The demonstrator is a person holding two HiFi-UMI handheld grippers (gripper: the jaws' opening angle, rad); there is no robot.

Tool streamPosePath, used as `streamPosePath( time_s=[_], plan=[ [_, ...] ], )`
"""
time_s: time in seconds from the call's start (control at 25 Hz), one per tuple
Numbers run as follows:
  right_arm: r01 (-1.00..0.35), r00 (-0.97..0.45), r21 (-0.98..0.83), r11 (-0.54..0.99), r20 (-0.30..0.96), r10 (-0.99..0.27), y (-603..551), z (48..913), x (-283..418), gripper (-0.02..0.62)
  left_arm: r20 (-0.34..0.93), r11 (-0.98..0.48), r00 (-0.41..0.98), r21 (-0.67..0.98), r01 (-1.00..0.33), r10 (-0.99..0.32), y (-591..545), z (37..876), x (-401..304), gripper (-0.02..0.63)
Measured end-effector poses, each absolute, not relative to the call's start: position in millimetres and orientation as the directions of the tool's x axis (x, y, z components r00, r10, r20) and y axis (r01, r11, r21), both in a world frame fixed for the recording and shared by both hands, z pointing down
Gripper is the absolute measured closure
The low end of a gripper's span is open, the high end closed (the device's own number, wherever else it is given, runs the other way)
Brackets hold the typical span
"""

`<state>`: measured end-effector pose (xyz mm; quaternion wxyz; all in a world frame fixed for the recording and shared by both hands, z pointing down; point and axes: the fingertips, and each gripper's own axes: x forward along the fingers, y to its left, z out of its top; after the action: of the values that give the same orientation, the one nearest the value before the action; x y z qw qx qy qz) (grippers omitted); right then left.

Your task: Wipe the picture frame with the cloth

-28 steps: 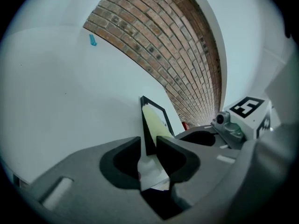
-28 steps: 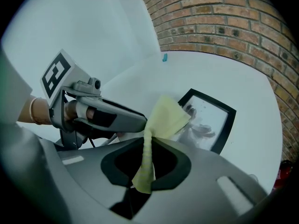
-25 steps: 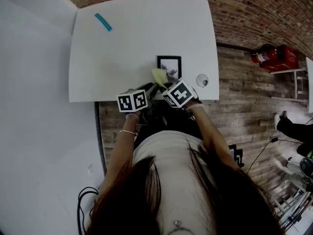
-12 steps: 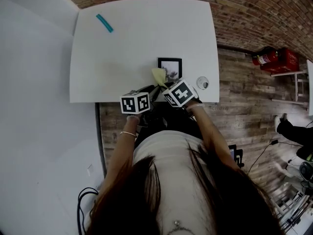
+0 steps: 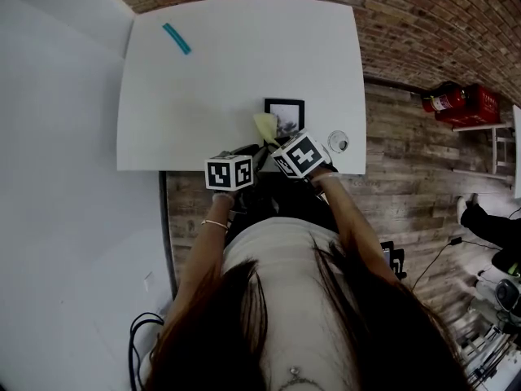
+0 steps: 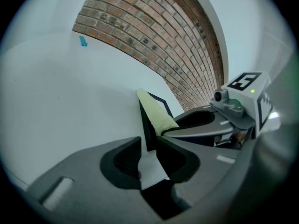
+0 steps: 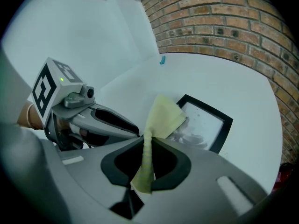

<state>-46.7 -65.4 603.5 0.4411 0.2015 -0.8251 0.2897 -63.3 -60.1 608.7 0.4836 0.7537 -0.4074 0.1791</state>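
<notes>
Counter (image 5: 220, 80) by brick wall (image 5: 407, 6) | picture frame (image 5: 286, 120) flat near your edge | your left gripper (image 6: 148, 143): fingers, just closing, pinch its corner to steady it | right gripper (image 7: 147, 146): fingers clamp cloth (image 7: 163, 115), draped over it for wiping

The worktop (image 5: 212, 80) is left bare across its left and middle, save for a teal strip (image 5: 175, 37) near the far left corner. The near right part is crowded by the picture frame (image 5: 284, 116), a small round object (image 5: 337, 141) beside it, and the left hand-held gripper (image 5: 248, 149) and right hand-held gripper (image 5: 275, 142), set close together.
</notes>
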Motion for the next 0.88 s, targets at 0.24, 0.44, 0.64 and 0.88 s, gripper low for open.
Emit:
streamPosePath(
  time_s=[0.24,0.44,0.64,0.88],
  plan=[
    [-0.581,-0.526,-0.294,0.758,0.847,-0.075,-69,604,-47,0.555,0.667,-0.200,0.604,0.583,-0.788,-0.436,-58,609,-62,0.508],
    [-0.576,-0.528,-0.291,0.763,0.846,-0.075,-73,604,-47,0.555,0.668,-0.196,0.605,0.585,-0.787,-0.433,-59,610,-63,0.508],
    [-0.573,-0.527,-0.292,0.765,0.847,-0.071,-77,603,-46,0.555,0.667,-0.193,0.609,0.592,-0.783,-0.429,-59,607,-61,0.508],
    [-0.570,-0.526,-0.291,0.768,0.848,-0.069,-82,603,-46,0.555,0.666,-0.189,0.610,0.595,-0.781,-0.430,-59,607,-61,0.508]
  ],
)
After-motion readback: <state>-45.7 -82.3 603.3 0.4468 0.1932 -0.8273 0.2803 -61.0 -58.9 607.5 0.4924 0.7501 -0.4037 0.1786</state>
